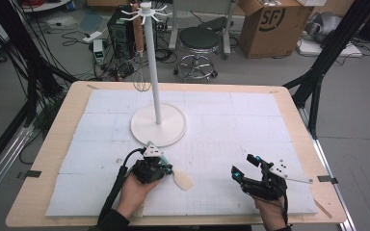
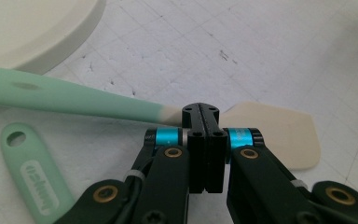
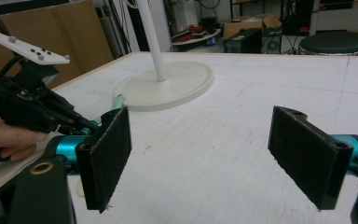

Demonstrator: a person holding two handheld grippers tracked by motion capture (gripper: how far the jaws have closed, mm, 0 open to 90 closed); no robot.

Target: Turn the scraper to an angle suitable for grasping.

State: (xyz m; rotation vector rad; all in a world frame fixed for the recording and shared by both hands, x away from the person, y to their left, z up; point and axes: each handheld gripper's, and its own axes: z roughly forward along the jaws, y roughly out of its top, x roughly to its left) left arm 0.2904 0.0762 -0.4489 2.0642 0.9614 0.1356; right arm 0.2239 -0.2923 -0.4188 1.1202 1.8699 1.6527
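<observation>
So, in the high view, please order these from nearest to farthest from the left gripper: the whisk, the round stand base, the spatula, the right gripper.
1. The spatula: its neck is between the left gripper's shut jaws, with the cream blade to the right.
2. The round stand base: just beyond, toward the table's middle.
3. The right gripper: across the mat, at the right.
4. The whisk: hanging from the stand's top, far back.

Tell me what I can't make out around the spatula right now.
- Spatula neck, left gripper view: hidden behind the closed left gripper, so the grip itself is unconfirmed.
- Green tag, same view: lettering blurred, lower end cut by the frame.
- Spatula handle, high view: covered by the gripper.
</observation>
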